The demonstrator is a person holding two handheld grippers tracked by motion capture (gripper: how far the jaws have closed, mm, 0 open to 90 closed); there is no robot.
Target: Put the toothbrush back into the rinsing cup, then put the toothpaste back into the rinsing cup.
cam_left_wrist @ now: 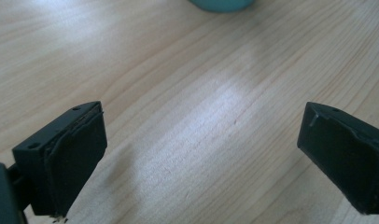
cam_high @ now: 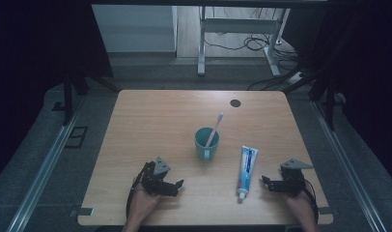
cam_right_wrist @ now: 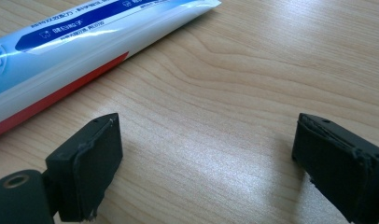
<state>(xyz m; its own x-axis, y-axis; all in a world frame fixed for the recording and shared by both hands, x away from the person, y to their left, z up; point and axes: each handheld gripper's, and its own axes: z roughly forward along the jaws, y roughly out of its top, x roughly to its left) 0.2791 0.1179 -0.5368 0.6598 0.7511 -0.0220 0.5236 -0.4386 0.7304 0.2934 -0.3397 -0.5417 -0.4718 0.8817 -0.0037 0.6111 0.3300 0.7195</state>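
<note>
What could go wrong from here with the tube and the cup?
1. The tube lies flat on the table; the open right gripper beside its cap end may push it sideways rather than grip it.
2. The toothbrush leans loosely in the cup; a knock from the open left gripper could tip either.

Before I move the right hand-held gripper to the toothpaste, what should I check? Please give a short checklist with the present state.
1. Right hand-held gripper open, nothing between the jaws: ok.
2. Toothpaste lies flat on the table, free of other things: ok.
3. Path from gripper to tube is bare wood: ok.
4. Cup with toothbrush stands apart from the tube: ok.
5. Left hand-held gripper open, away from the tube: ok.
6. Cap tight on the tube: cannot tell.
</note>
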